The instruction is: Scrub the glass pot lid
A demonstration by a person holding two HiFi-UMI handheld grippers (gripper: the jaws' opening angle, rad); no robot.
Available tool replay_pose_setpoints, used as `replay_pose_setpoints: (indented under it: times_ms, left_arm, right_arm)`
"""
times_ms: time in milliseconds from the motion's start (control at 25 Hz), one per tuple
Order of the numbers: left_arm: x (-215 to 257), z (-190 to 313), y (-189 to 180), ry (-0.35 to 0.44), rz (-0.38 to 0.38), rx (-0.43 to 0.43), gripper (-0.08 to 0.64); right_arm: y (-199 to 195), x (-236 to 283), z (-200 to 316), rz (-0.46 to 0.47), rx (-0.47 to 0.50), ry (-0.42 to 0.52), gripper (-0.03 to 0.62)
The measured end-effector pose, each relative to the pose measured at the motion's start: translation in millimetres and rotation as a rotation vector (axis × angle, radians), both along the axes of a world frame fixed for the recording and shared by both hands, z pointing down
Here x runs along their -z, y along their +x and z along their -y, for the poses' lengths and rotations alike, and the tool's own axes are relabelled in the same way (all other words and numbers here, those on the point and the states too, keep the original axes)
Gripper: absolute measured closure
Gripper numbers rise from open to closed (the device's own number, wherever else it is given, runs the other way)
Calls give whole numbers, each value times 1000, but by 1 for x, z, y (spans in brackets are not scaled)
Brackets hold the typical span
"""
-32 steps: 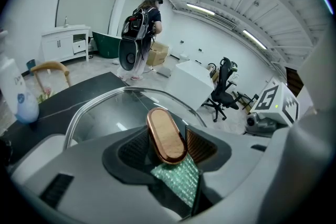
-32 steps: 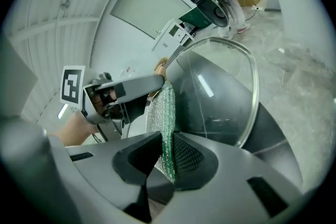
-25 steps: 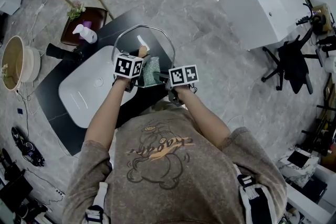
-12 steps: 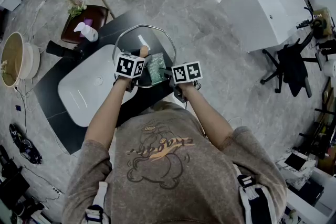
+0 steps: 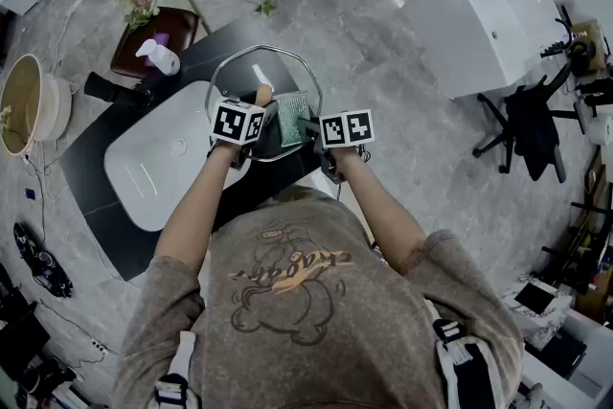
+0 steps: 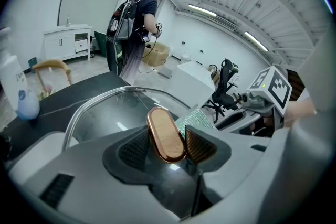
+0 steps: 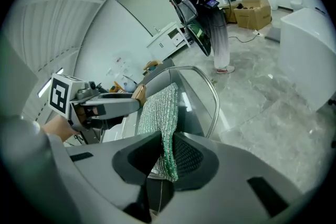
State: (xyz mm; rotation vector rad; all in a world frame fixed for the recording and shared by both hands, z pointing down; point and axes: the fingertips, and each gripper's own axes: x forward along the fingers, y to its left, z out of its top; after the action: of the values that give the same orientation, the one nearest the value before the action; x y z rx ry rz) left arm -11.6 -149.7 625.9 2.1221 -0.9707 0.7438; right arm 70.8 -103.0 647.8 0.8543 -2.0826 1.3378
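Clamps left gripper (image 6: pixel 168 147) fingers (image 6: pixel 202 145) on glass pot lid's (image 5: pixel 235 77) brown knob (image 6: pixel 165 134), lid tilted over tabletop (image 5: pixel 96 148), right of basin (image 5: pixel 158 168). Pinches green scouring pad (image 7: pixel 160 107) in right gripper (image 7: pixel 164 157), against glass. Likely mid-scrub, unfinished.

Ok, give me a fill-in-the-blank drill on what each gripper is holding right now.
1. The left gripper clamps the glass pot lid by its ____.
2. The right gripper pinches a scrub pad coloured ____.
3. In the head view, the white basin lies to the lid's ____.
Missing words: handle; green; left.
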Motion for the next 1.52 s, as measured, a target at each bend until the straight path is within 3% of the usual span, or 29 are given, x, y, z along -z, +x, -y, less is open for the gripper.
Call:
replay_pose_setpoints:
  times_ms: [800,1040,1520]
  left_arm:
    - [-3,3,0,-7,1,10,345]
    - [-3,3,1,-6,3,11,345]
    - [-9,2,-2,-17,6,26,347]
  right_arm:
    - [-28,3,76,-137,274,101,505]
    - [-43,4,96,-205,453,151,503]
    - [-82,3,115,-248,851,220,503]
